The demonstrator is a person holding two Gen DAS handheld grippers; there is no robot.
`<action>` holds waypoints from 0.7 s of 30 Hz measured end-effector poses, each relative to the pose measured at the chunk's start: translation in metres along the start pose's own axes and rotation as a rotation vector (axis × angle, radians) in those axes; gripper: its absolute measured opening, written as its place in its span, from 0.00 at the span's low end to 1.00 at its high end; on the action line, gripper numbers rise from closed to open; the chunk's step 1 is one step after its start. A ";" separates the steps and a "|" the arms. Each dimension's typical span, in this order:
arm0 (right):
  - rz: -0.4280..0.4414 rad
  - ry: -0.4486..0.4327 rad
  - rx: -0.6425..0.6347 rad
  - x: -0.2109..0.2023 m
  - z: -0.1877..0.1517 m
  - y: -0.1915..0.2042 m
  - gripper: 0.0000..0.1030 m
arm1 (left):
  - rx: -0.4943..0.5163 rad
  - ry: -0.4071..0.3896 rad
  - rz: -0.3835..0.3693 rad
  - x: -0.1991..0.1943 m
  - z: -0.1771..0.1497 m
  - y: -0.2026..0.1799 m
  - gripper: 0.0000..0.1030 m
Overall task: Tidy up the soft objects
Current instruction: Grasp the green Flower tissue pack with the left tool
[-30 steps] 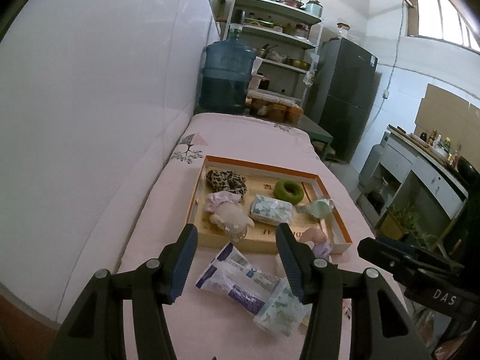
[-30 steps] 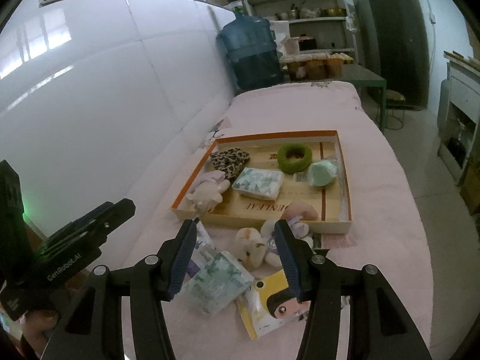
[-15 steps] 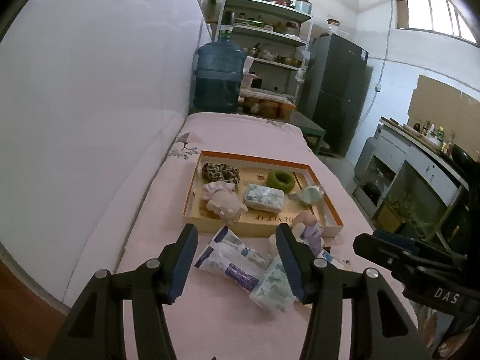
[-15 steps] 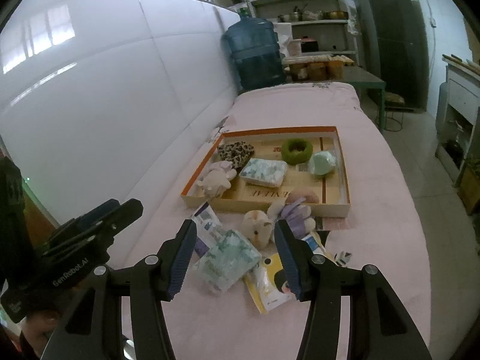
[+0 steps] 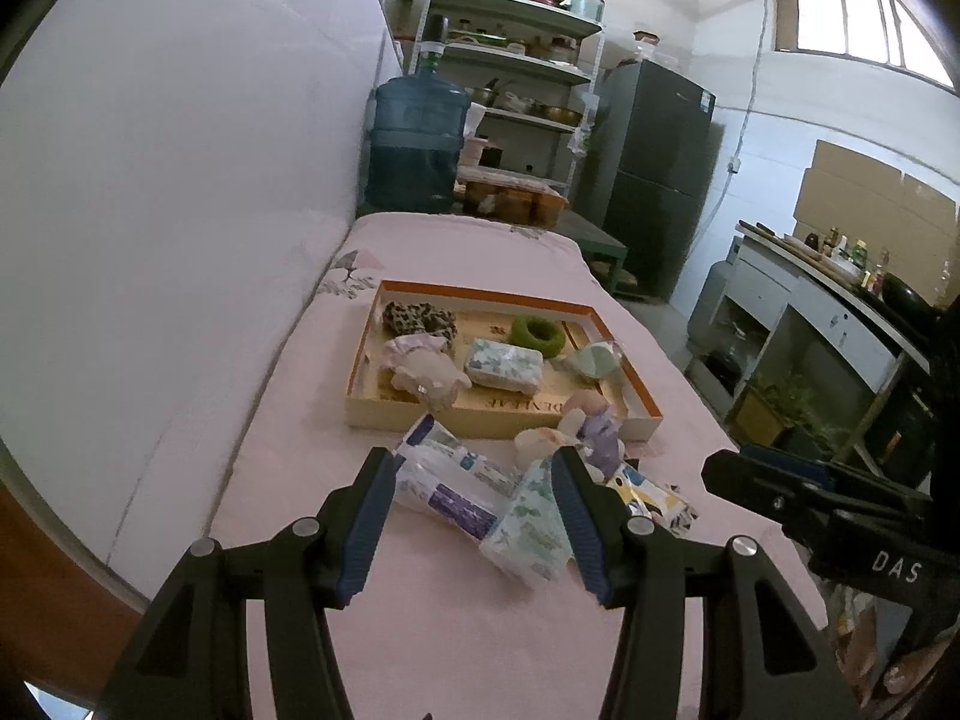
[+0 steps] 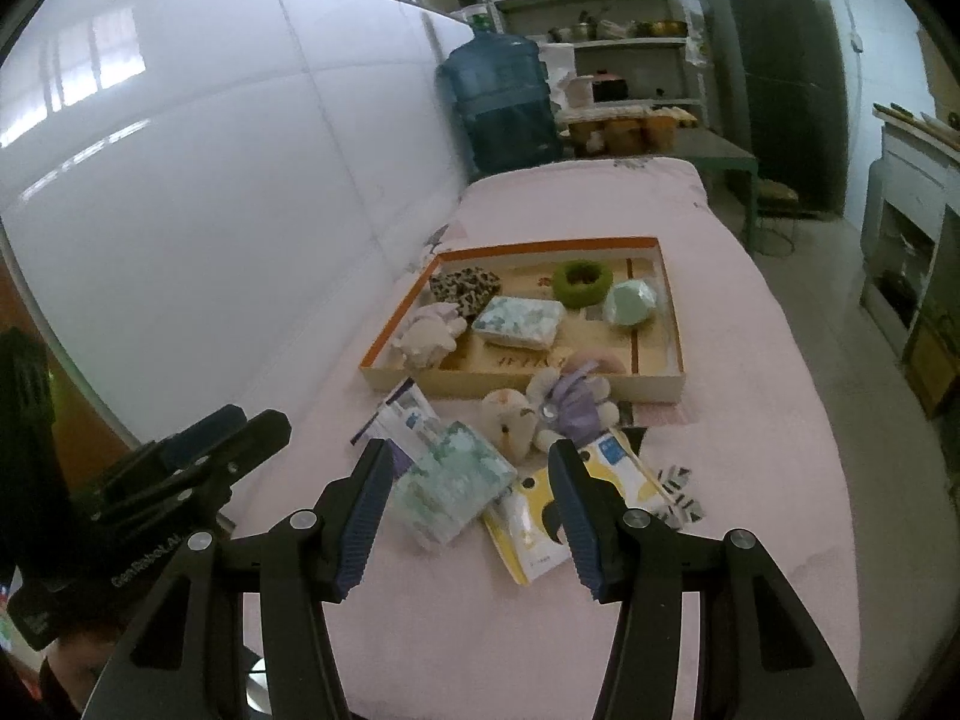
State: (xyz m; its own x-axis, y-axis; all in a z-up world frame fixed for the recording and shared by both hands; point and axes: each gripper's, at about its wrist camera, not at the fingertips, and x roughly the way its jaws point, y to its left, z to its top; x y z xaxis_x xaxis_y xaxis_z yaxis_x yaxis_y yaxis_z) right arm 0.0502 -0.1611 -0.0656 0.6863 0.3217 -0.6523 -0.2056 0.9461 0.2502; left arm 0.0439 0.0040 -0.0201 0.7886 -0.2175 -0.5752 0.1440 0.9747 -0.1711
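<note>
An orange-rimmed box tray [image 5: 501, 417] [image 6: 516, 387] on the pink table holds a leopard scrunchie [image 5: 419, 317], a green ring [image 5: 537, 332], a tissue pack [image 6: 519, 320], a pale plush [image 5: 423, 373] and a mint pouch [image 6: 630, 302]. In front of it lie a green tissue pack [image 6: 450, 483] [image 5: 531, 525], a blue-white packet [image 5: 444, 483], a plush toy [image 6: 543, 411] and a yellow packet [image 6: 540, 525]. My left gripper [image 5: 474, 519] and right gripper [image 6: 468, 510] are both open and empty, held above the near pile.
A white wall panel [image 5: 180, 240] runs along the left of the table. A blue water jug [image 5: 417, 147], shelves [image 5: 516, 60] and a dark fridge [image 5: 654, 180] stand beyond the far end. The table's right edge [image 6: 804, 396] drops to the floor.
Both grippers have pulled back and up from the tray, so the loose pile and tray look smaller and farther. Both stay open. No object has moved.
</note>
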 end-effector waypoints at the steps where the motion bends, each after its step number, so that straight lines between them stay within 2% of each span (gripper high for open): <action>1: -0.002 0.002 0.002 0.000 -0.001 0.000 0.54 | 0.002 0.001 -0.005 0.000 -0.002 -0.001 0.52; 8: -0.020 0.020 0.027 0.002 -0.015 -0.011 0.54 | 0.047 0.007 -0.052 0.008 -0.015 -0.010 0.52; 21: -0.055 0.049 0.107 0.011 -0.032 -0.045 0.54 | 0.262 0.039 -0.076 0.051 -0.055 -0.050 0.52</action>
State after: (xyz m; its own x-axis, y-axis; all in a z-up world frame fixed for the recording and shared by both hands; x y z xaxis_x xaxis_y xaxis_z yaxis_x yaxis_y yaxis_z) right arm 0.0445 -0.1989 -0.1069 0.6588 0.2735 -0.7008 -0.0914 0.9537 0.2864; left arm 0.0446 -0.0588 -0.0849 0.7466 -0.2874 -0.5999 0.3559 0.9345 -0.0048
